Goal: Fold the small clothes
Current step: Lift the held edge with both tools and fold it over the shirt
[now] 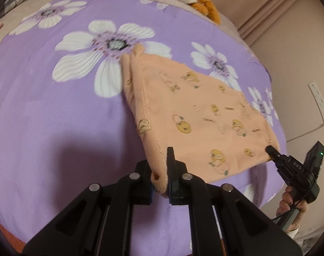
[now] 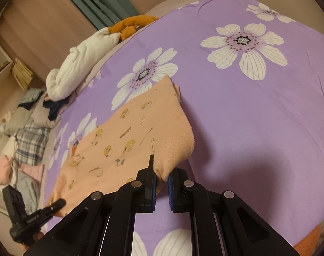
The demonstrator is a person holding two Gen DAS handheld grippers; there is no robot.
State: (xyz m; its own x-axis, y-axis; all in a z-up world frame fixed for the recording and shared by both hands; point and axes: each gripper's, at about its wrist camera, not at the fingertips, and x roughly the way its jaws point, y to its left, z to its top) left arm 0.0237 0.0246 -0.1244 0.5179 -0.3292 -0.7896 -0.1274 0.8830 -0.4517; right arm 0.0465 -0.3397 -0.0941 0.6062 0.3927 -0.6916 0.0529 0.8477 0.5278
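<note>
A small peach garment (image 1: pixel 196 115) with yellow cartoon prints hangs stretched above the purple flowered bedsheet (image 1: pixel 55 117). My left gripper (image 1: pixel 161 183) is shut on its near left corner. My right gripper (image 2: pixel 162 181) is shut on its near right corner; it also shows in the left wrist view (image 1: pixel 270 149), pinching the garment's edge. In the right wrist view the garment (image 2: pixel 123 136) slopes from the jaws down toward the bed, and the left gripper (image 2: pixel 59 202) appears at its lower left edge. The far end touches the sheet.
A white plush toy (image 2: pixel 83 61) with orange parts (image 2: pixel 132 24) lies at the bed's far edge. A pile of other clothes, some plaid (image 2: pixel 29 143), lies beside the bed. A wall with a power strip (image 1: pixel 319 102) stands to the right.
</note>
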